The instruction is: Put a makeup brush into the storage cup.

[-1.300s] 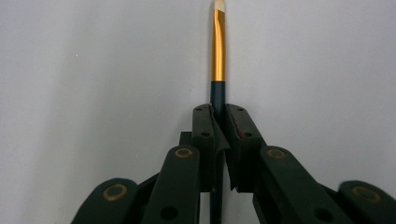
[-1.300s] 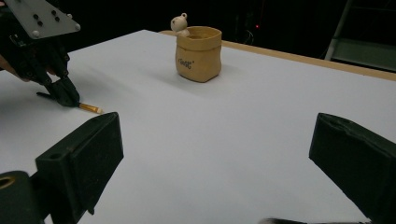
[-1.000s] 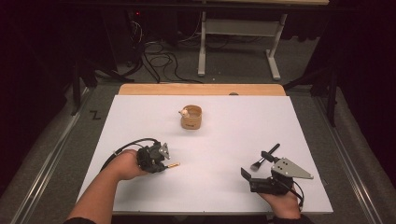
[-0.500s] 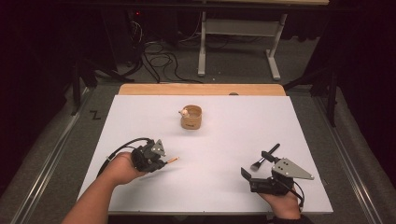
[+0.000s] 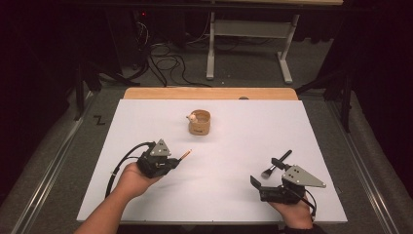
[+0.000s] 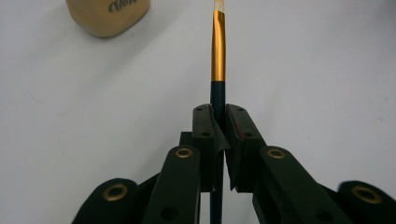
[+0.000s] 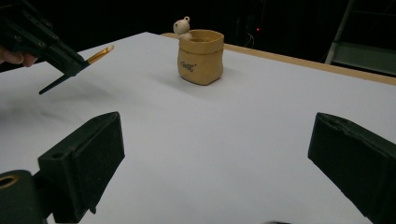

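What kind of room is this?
Probably a lab or workshop: a table covered in plain white, loose cables on the floor behind it, and dark surroundings. Each hand holds a gripper, left and right.

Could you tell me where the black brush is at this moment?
In the high view, the black brush lies on the white table at the right, just ahead of the right tongs.

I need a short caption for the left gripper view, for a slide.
Left gripper, jaws shut on a thin brush, pointing toward the tan pot on the white table.
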A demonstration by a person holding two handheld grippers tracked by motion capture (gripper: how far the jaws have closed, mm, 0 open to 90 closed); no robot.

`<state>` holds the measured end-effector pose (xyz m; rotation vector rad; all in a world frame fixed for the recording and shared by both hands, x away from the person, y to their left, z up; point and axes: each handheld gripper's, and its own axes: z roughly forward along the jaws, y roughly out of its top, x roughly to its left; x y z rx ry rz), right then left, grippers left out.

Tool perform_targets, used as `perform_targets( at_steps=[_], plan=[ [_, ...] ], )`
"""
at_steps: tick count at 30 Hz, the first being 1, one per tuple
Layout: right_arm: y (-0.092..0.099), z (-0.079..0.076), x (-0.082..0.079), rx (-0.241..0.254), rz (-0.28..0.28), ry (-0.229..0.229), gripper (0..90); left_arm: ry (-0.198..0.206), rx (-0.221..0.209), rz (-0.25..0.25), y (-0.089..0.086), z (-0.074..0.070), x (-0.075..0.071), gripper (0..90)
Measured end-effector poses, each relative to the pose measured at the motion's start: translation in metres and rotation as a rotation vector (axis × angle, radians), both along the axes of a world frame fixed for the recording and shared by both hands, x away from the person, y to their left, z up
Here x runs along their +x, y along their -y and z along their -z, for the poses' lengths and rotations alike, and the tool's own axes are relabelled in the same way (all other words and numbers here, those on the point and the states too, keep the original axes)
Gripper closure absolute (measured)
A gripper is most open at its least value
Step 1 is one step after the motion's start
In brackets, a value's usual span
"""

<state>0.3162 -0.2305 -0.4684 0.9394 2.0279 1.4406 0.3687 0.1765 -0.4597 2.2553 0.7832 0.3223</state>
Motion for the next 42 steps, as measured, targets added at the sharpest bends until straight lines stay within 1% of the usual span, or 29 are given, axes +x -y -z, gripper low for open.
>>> perform_targets(
  at_steps=[1,3,4,5,6,8,9,11,12,13,14,17,22,23,25,26,27,29,30,31,32,33,34,35,36,37,39,41,42],
  plan=[
    [0.000,0.000,0.000,0.000,0.000,0.000,4.2,0.000,0.000,0.000,0.000,0.000,0.000,83.1],
    [-0.001,0.000,0.000,-0.004,-0.004,0.003,4.2,0.019,-0.055,-0.018,0.001,0.000,-0.004,83.1],
    [-0.001,0.000,0.000,-0.004,-0.006,0.005,4.2,0.019,-0.055,-0.018,0.001,0.000,-0.004,83.1],
    [-0.001,0.000,0.000,-0.005,-0.009,0.004,4.2,0.026,-0.103,-0.034,0.001,0.001,-0.005,83.1],
    [-0.002,0.000,0.000,-0.006,-0.010,0.004,4.2,0.035,-0.128,-0.048,0.001,0.001,-0.006,83.1],
    [-0.003,0.001,0.000,-0.004,-0.015,-0.001,4.2,0.053,-0.166,-0.069,0.000,0.001,-0.008,83.1],
    [-0.004,0.001,0.001,-0.004,-0.015,-0.006,4.2,0.053,-0.166,-0.069,0.000,0.001,-0.008,83.1],
    [-0.005,0.002,0.001,-0.010,-0.023,-0.003,4.2,0.068,-0.221,-0.099,-0.002,0.001,-0.011,83.1],
    [-0.008,0.001,-0.001,-0.014,-0.032,0.000,4.2,0.090,-0.262,-0.115,-0.004,0.001,-0.015,83.1],
    [-0.008,0.001,-0.001,-0.014,-0.032,0.000,4.2,0.090,-0.262,-0.115,-0.004,0.001,-0.015,83.1],
    [-0.009,0.001,-0.002,-0.021,-0.040,0.006,4.2,0.107,-0.306,-0.128,-0.005,0.001,-0.019,83.1],
    [-0.010,0.001,-0.002,-0.015,-0.041,0.004,4.5,0.118,-0.369,-0.140,-0.008,0.004,-0.025,83.1],
    [-0.015,0.001,-0.003,-0.002,-0.059,0.000,6.1,0.141,-0.403,-0.133,-0.005,0.011,-0.033,83.1],
    [-0.018,0.001,-0.003,0.003,-0.072,-0.009,6.6,0.159,-0.428,-0.129,-0.004,0.013,-0.037,83.1],
    [-0.024,0.002,-0.005,0.000,-0.086,-0.007,8.0,0.169,-0.457,-0.118,-0.003,0.014,-0.040,83.1],
    [-0.024,0.002,-0.005,0.000,-0.086,-0.007,8.0,0.169,-0.457,-0.118,-0.003,0.014,-0.040,83.1],
    [-0.031,0.002,-0.006,-0.004,-0.105,-0.005,9.7,0.172,-0.466,-0.116,-0.001,0.015,-0.041,83.1],
    [-0.034,0.002,-0.007,0.000,-0.116,-0.005,11.7,0.186,-0.486,-0.108,0.001,0.013,-0.041,83.1],
    [-0.040,0.001,-0.008,0.017,-0.132,-0.006,16.2,0.195,-0.513,-0.103,0.004,0.011,-0.041,83.1],
    [-0.042,0.001,-0.008,0.030,-0.134,-0.013,16.4,0.195,-0.513,-0.103,0.004,0.011,-0.041,83.1],
    [-0.046,0.001,-0.008,0.049,-0.140,-0.023,17.2,0.206,-0.545,-0.096,0.009,0.008,-0.041,83.1],
    [-0.046,0.001,-0.008,0.049,-0.140,-0.023,17.2,0.206,-0.545,-0.096,0.009,0.008,-0.041,83.1],
    [-0.051,0.000,-0.006,0.072,-0.149,-0.040,20.5,0.214,-0.575,-0.090,0.013,0.005,-0.041,83.1],
    [-0.054,0.000,-0.006,0.082,-0.155,-0.041,21.5,0.214,-0.575,-0.090,0.013,0.005,-0.041,83.1],
    [-0.054,0.000,-0.006,0.082,-0.155,-0.041,21.5,0.219,-0.591,-0.087,0.015,0.004,-0.042,83.1],
    [-0.060,0.000,-0.005,0.089,-0.158,-0.052,22.8,0.231,-0.621,-0.080,0.016,0.002,-0.045,83.1],
    [-0.066,0.000,-0.006,0.089,-0.164,-0.062,24.1,0.238,-0.632,-0.077,0.016,0.001,-0.046,83.1],
    [-0.072,0.001,-0.008,0.087,-0.177,-0.065,24.8,0.266,-0.643,-0.075,0.015,-0.001,-0.049,83.1],
    [-0.074,0.002,-0.008,0.083,-0.182,-0.066,25.1,0.266,-0.643,-0.075,0.015,-0.001,-0.049,83.1]
  ],
)
